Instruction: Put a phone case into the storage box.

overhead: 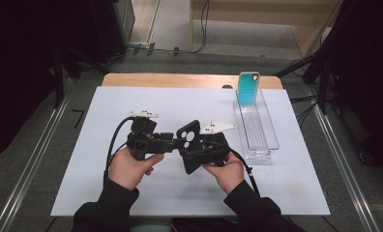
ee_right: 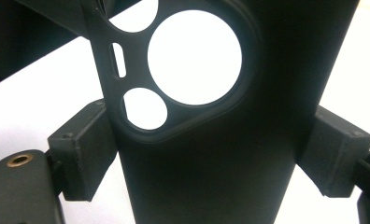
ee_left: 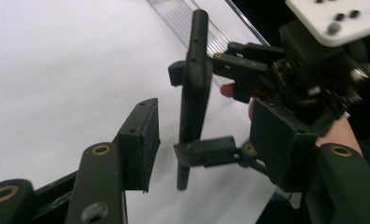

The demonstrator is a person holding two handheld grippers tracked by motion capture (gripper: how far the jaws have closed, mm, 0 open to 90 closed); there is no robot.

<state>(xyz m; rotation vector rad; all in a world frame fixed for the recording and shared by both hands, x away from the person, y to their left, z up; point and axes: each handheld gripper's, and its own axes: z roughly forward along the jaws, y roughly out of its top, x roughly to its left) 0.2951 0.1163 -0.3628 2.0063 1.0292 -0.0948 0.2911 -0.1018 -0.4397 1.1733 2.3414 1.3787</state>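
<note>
A person is holding a gripper in each hand above a white mat (overhead: 131,106) on the table. The right gripper (overhead: 199,153) is clamping a black phone case (overhead: 190,145) across its width, one jaw pressing on each long edge; in the right gripper view the case (ee_right: 206,163) is standing upright between the two jaw pads (ee_right: 82,151), its camera cutouts showing the white mat through them. The right hand (overhead: 227,170) is gripping that tool from below, and its grey plate (overhead: 217,127) is sitting on top. The left gripper (overhead: 176,143) is reaching toward the case from the side with its jaws apart and nothing between them; in the left gripper view the case (ee_left: 195,84) is appearing edge-on just ahead of the gripper (ee_left: 202,140), between the open jaws' line and the right gripper (ee_left: 206,105) beyond. Whether the left jaws are touching the case cannot be told. The left hand (overhead: 126,166) is wrapping around the left tool's body. Well off to the far side of the right gripper, a clear tray (overhead: 272,130) is lying on the mat, and a teal phone case (overhead: 249,88) is standing upright in its far end, leaning against the tray's end wall.
</note>
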